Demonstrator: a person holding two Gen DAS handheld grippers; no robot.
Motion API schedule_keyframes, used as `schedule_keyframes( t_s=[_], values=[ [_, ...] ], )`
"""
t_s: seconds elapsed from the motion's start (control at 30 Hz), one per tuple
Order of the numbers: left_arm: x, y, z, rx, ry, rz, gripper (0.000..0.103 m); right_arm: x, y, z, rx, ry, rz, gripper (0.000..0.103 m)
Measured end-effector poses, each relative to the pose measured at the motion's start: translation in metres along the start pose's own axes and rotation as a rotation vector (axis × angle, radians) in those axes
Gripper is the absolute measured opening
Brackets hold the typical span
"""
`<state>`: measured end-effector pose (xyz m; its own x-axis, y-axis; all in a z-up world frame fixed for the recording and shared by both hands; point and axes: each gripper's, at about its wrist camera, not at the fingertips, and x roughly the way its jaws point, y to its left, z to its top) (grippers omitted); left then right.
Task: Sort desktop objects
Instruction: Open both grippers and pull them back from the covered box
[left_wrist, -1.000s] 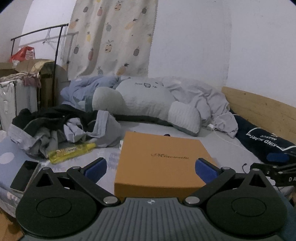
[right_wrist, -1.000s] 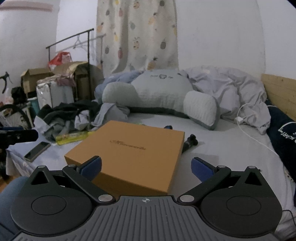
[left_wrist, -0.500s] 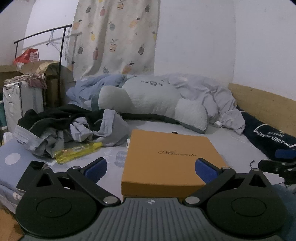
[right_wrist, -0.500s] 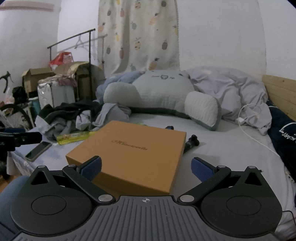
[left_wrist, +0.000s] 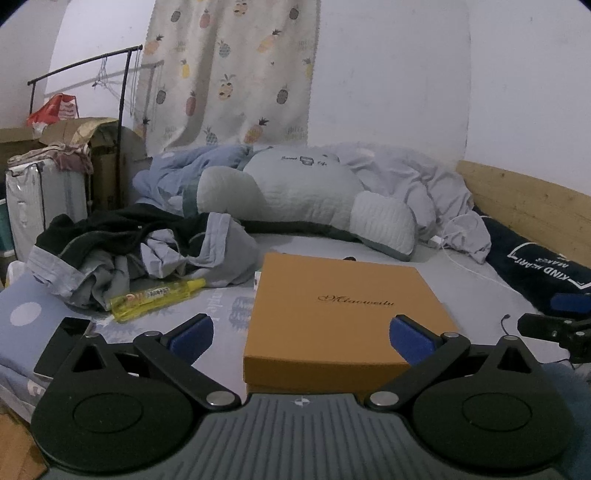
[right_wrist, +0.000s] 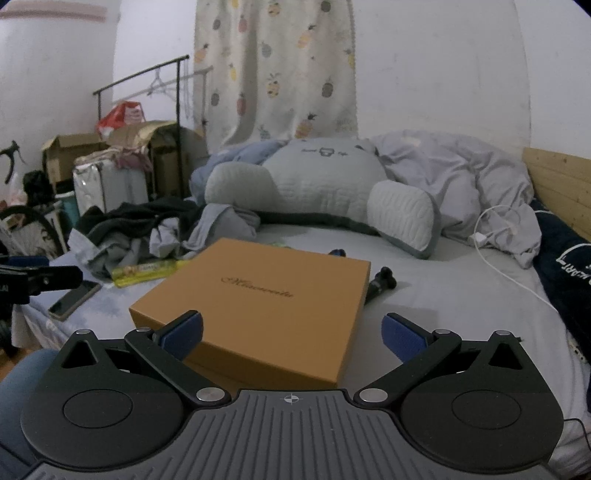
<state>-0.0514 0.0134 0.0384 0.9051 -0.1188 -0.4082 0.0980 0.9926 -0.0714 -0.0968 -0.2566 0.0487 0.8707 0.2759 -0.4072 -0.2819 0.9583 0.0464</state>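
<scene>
Hovering over the bed (left_wrist: 480, 291) with left gripper (left_wrist: 301, 334) and right gripper (right_wrist: 291, 328), jaws of both spread wide, holding nothing. Facing the box (left_wrist: 343, 302) lying flat, tube (left_wrist: 159, 293) left of it. Judging box stiff, probably light, too broad across; pinching a lid edge likely best.

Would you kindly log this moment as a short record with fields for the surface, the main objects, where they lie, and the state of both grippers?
surface: bed sheet, grey
box: orange box, lid closed, flat on the sheet
yellow tube: yellow tube, lying left of the box beside the clothes pile
phone: phone, flat near the bed's left edge
black item: small black object, by the box's far right side
left gripper: left gripper, open, empty
right gripper: right gripper, open, empty
</scene>
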Motion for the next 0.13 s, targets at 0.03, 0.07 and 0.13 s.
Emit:
schedule_keyframes(
  t_s=[0.03, 0.07, 0.13],
  values=[
    [0.0, -0.0001, 0.0, 0.001, 0.0, 0.001, 0.103, 0.0, 0.0001, -0.0002, 0.001, 0.001, -0.001, 0.103],
    [-0.0003, -0.0003, 0.0, 0.001, 0.0, 0.002, 0.103, 0.0, 0.0001, -0.0003, 0.001, 0.001, -0.001, 0.103],
    [0.0, -0.0001, 0.0002, 0.0, 0.001, 0.004, 0.103, 0.0, 0.0003, -0.0005, 0.001, 0.003, -0.002, 0.103]
  ],
)
